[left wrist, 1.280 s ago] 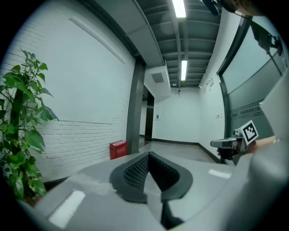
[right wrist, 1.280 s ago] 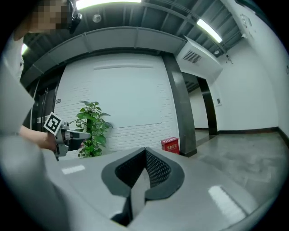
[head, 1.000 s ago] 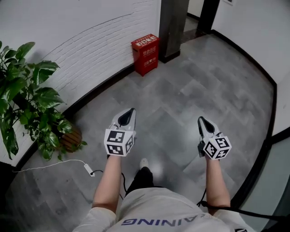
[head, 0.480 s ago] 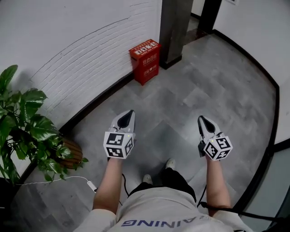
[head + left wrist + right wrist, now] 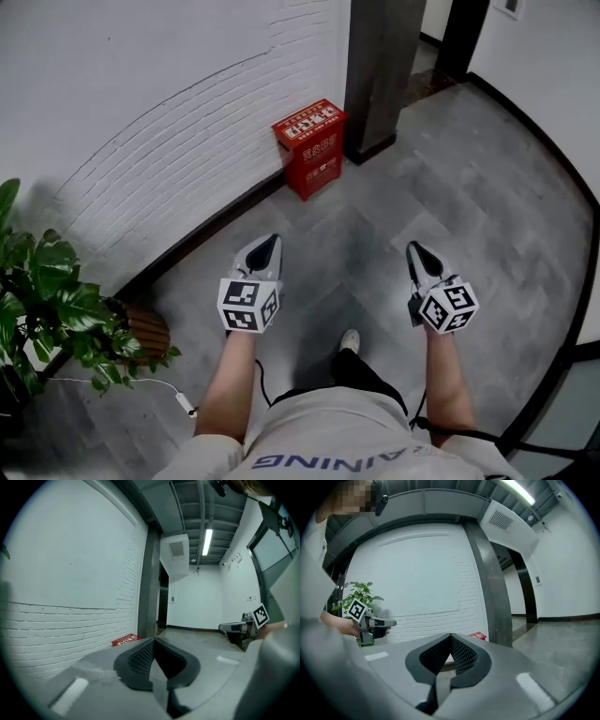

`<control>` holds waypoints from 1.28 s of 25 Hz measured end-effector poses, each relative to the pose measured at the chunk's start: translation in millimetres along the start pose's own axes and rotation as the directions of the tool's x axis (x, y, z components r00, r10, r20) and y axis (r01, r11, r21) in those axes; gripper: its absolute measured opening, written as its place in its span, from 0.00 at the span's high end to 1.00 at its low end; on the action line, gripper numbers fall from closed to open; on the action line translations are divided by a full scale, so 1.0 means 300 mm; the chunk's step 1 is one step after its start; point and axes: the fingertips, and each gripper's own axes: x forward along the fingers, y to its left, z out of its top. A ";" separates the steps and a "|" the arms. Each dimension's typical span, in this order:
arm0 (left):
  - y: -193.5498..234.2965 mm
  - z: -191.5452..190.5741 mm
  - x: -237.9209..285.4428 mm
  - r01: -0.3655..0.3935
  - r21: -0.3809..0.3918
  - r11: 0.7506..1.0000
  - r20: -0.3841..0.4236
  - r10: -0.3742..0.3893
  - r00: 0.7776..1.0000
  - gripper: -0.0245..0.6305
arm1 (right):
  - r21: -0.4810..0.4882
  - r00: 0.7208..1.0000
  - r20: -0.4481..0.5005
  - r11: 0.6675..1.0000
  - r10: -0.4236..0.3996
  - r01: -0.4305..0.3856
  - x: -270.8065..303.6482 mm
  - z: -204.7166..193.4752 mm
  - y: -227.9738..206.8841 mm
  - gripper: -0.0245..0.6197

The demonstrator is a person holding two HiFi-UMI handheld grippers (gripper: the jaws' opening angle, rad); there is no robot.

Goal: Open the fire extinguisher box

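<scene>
fire extinguisher box (image 5: 310,146) nearer, lettering unreadable, left gripper (image 5: 270,242) and right gripper (image 5: 415,250) pressed together

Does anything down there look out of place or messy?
Only a white cable trailing loose across the floor beside the plant. The red box stands upright and shut against the wall.

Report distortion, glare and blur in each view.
Head view: evenly lit, sharp, wall base bowed by the lens, faint sheen on the floor. Left gripper view: fisheye circle with black corners, ceiling light blown out, near jaws soft. Right gripper view: same fisheye bend, pillar curved.
</scene>
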 end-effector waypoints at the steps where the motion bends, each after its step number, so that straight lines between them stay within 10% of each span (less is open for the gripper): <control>1: 0.004 0.019 0.063 -0.015 0.000 1.000 -0.002 0.015 1.000 0.96 | 0.000 1.000 -0.008 1.000 0.016 -0.016 0.048 0.012 -0.046 0.96; 16: 0.177 0.138 0.799 -0.110 -0.032 0.993 -0.015 0.110 0.994 0.96 | -0.013 0.990 -0.050 0.991 0.130 -0.131 0.677 0.137 -0.584 0.96; 32: 0.920 0.266 1.619 -0.241 -0.112 0.964 -0.036 0.239 0.970 0.96 | -0.079 0.954 -0.203 0.968 0.220 -0.240 1.813 0.310 -0.991 0.96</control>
